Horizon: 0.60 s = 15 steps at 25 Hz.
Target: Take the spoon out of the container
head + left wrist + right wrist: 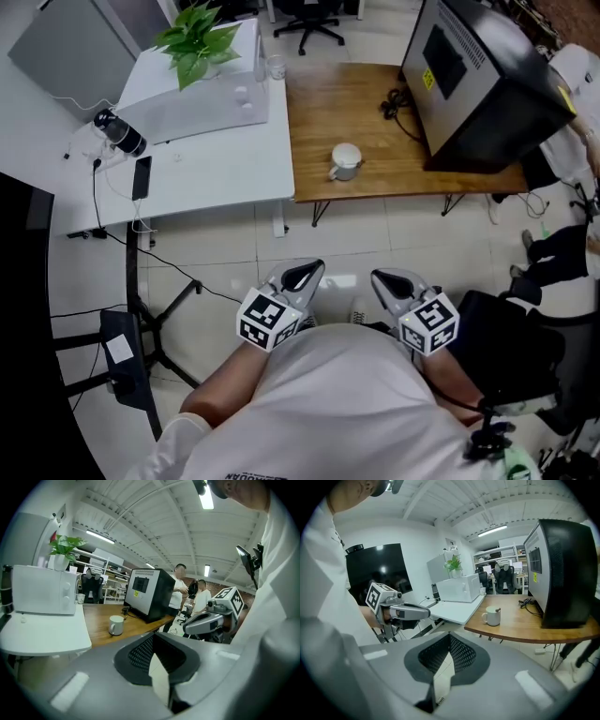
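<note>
The left hand-held gripper (304,274) and right hand-held gripper (390,279) are both closed, holding nothing.

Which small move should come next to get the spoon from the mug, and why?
Probably move the right gripper forward toward the white mug on the wooden table. This gripper is close to the person's body, far from the mug, with its jaws together and empty. The spoon shows at the mug's rim.

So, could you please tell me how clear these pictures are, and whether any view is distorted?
Head view: sharp, evenly lit, mug crisp. Left gripper view: fisheye bend, dark corners, ceiling lamp glares. Right gripper view: same bend, black panel reflects lights.
</note>
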Available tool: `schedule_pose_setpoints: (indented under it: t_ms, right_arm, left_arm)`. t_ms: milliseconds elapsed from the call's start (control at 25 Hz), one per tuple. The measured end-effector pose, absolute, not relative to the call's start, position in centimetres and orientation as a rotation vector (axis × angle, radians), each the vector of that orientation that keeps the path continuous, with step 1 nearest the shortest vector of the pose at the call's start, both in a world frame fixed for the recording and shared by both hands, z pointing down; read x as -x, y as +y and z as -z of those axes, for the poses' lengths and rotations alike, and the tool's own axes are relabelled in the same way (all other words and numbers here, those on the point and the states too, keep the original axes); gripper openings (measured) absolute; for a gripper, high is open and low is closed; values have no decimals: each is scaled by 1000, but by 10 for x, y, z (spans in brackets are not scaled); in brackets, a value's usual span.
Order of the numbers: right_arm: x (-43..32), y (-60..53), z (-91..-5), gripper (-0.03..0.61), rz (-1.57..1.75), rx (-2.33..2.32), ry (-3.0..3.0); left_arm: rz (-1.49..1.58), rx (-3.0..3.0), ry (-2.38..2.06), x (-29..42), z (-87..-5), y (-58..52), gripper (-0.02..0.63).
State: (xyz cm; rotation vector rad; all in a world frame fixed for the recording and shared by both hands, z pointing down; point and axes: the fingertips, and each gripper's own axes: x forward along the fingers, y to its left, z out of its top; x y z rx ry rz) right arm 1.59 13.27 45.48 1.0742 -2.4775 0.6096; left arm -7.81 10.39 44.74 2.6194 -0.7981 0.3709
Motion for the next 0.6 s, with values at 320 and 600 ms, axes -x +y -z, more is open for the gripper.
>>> schedule_pose_setpoints:
  t_ms: [320,600]
  right_arm:
    - [10,105,-446,6,-546,-1161,-2458]
    - [5,69,-446,6,-541,-1180,-2444]
  left_arm:
    - [-367,-2638,-779,116,-449,85,5]
    - [-362,-2638,-763,112,-451,53,5]
